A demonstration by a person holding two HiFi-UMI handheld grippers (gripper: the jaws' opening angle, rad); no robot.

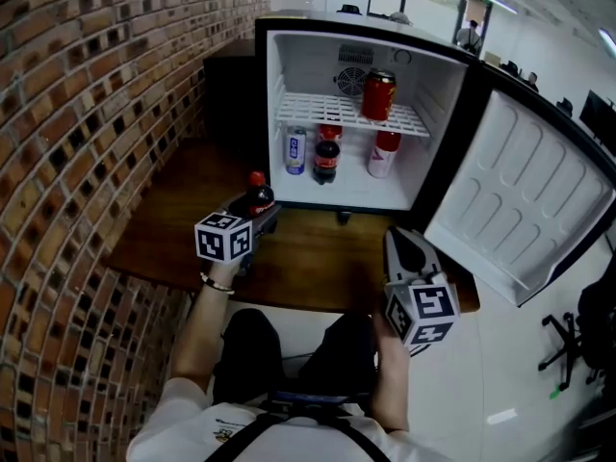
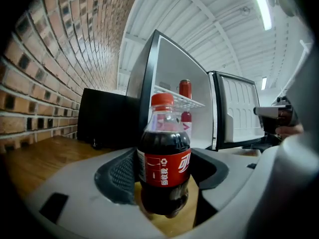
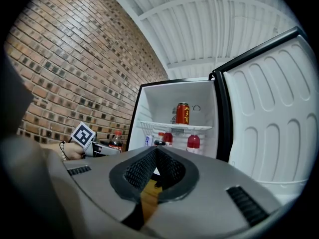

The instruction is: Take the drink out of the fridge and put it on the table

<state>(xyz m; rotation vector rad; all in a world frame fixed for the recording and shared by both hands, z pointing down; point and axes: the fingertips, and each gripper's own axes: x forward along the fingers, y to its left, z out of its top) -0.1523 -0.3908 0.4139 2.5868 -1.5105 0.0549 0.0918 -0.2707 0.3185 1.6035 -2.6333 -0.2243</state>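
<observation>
The cola bottle (image 2: pixel 164 166) has a red cap and a red label with white Chinese characters and a small recycling mark. Dark drink fills it to the shoulder. It stands upright between the jaws of the left gripper (image 1: pixel 262 212), whose pads close on its sides at label height, so this gripper holds the bottle. The bottle is outside the fridge (image 1: pixel 289 65), in front of its open side and to the left, over the wooden bench (image 1: pixel 318 258). Whether its base touches the wood cannot be told.

Inside the fridge, a red can (image 1: pixel 378 95) with writing too small to read stands on the wire shelf (image 1: pixel 308 112). On the fridge floor are a blue-and-white can (image 1: pixel 295 149), another dark red-capped bottle (image 1: pixel 325 160) and a red bottle (image 1: pixel 383 154).

The right gripper (image 3: pixel 157 152) is in front of the fridge, near its open door (image 1: pixel 520 200), with its jaws together and nothing between them.
</observation>
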